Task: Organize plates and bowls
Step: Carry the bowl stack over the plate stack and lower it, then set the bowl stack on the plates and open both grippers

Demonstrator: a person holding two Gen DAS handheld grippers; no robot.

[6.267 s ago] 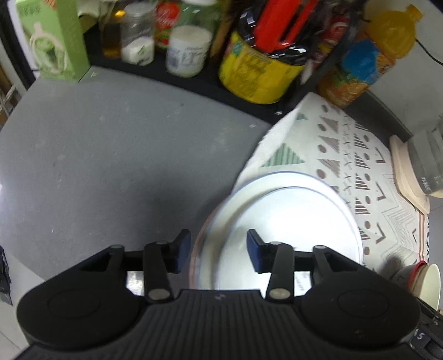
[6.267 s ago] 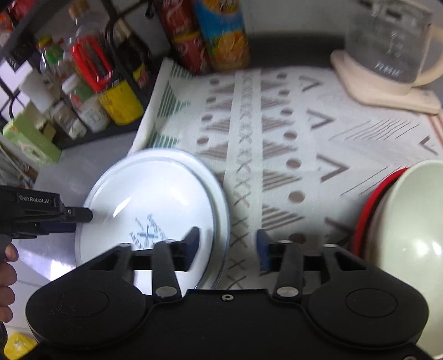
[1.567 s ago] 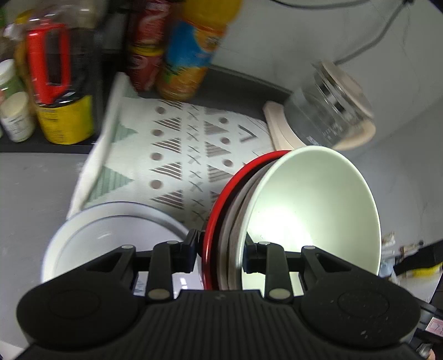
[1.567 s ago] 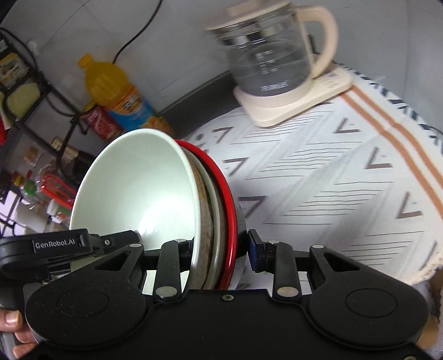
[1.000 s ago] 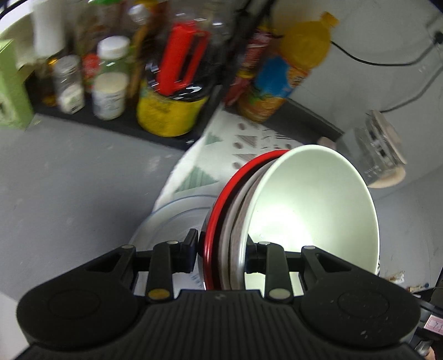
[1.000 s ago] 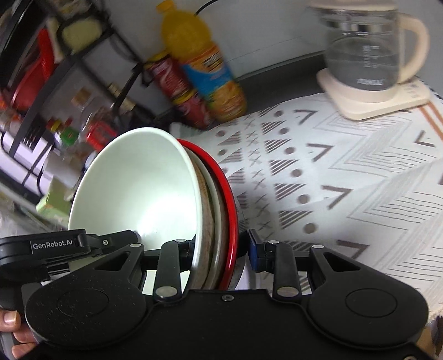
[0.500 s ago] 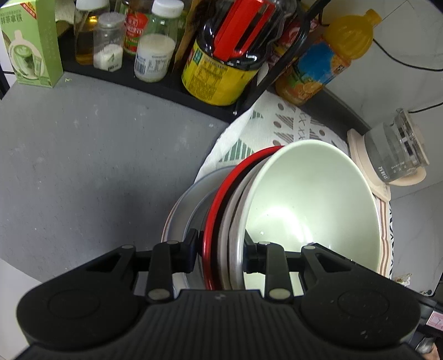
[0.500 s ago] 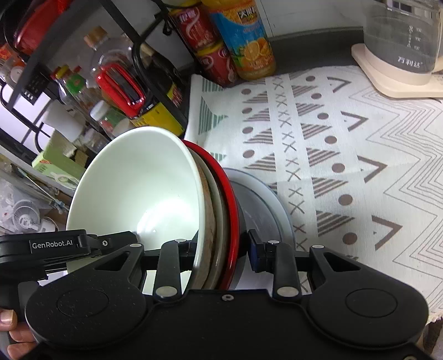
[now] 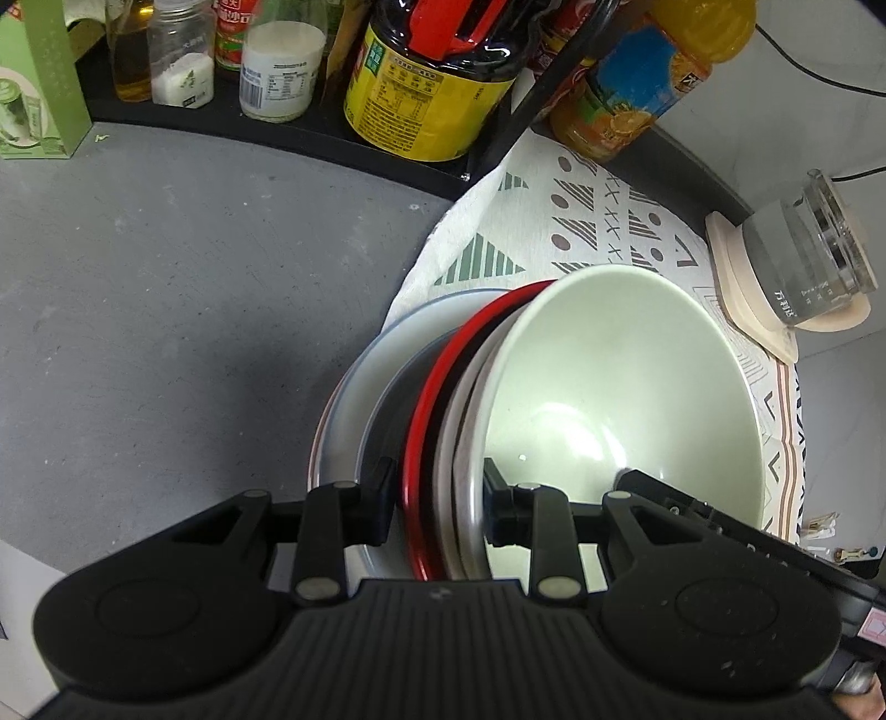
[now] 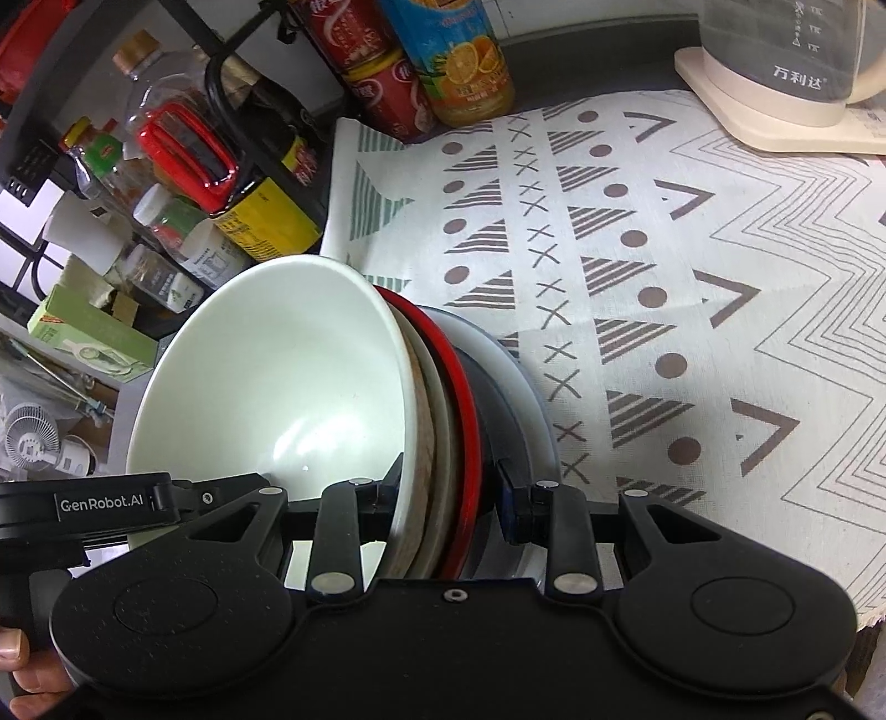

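Grey countertop (image 9: 183,310) bears patterned cloth (image 10: 692,310), white plate (image 9: 354,387), kettle base (image 10: 775,111).

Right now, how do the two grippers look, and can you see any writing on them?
Both are matte black plastic. The right gripper has blue finger pads, silver rivets and a ribbed top. The left gripper, seen from the right wrist, carries white "GenRobot.AI" lettering. No sleeve is visible.

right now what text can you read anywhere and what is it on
"GenRobot.AI" on the left claw's handle.
"万利达" on the glass kettle.
Labels on the yellow-label jug, orange drink bottle, red cans, white jar and green box: too small or blurred to read.
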